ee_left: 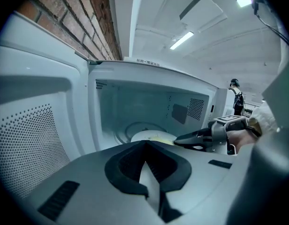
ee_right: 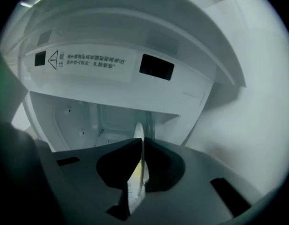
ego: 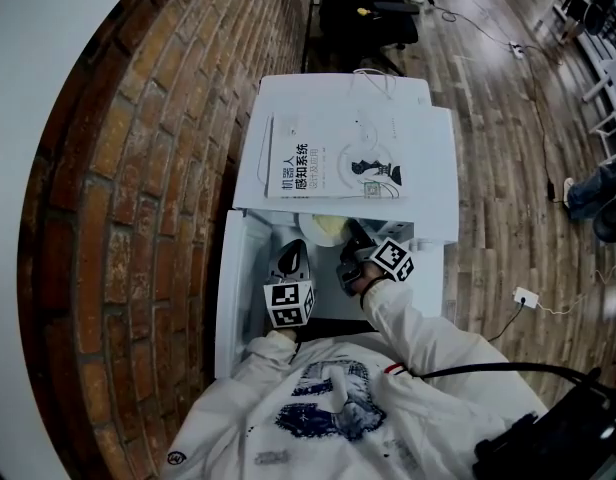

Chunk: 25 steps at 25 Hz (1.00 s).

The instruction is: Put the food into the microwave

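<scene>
Two closed grippers: left gripper (ee_left: pixel 145 143) empty; right gripper (ee_right: pixel 140 142) pinches plate (ee_right: pixel 139 129) rim, clear only own view.

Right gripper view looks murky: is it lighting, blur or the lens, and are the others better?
Right gripper view: dim, greenish, dark fisheye corners; the plate, edge-on in the right gripper, is soft. Left gripper view: brighter, ceiling lights glaring, microwave cavity sharp. Head view: evenly lit, edges strongly curved.
</scene>
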{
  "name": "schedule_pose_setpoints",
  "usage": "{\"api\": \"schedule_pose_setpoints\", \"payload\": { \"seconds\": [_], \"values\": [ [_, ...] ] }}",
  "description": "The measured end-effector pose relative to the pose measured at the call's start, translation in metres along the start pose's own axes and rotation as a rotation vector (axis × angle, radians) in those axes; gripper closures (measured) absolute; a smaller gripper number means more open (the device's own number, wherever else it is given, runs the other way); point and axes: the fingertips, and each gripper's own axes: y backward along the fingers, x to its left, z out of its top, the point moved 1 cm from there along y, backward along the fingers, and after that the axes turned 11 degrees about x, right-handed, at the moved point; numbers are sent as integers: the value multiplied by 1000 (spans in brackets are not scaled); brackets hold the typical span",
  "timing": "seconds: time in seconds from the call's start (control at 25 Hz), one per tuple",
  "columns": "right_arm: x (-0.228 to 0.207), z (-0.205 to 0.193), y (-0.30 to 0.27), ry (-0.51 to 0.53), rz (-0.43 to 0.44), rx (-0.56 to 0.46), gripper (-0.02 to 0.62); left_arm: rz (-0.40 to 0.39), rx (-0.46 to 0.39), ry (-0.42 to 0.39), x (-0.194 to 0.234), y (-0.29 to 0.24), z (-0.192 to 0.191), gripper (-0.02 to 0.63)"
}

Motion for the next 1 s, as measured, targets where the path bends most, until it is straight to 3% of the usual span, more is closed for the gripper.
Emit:
{"api": "schedule_pose_setpoints", "payload": {
  "seconds": [0.56,0.72,1.0],
  "values": [
    [7,9,2,41,-72,-36,563,-42,27,-2,-7,0,-5,598],
    [11,9,2,55,-65,-34,514,-56,32,-3,-12,0,-6,598],
    [10,11,2,86,-88,-34,503,-68,40,-1,-18,0,-10,598]
  ]
}}
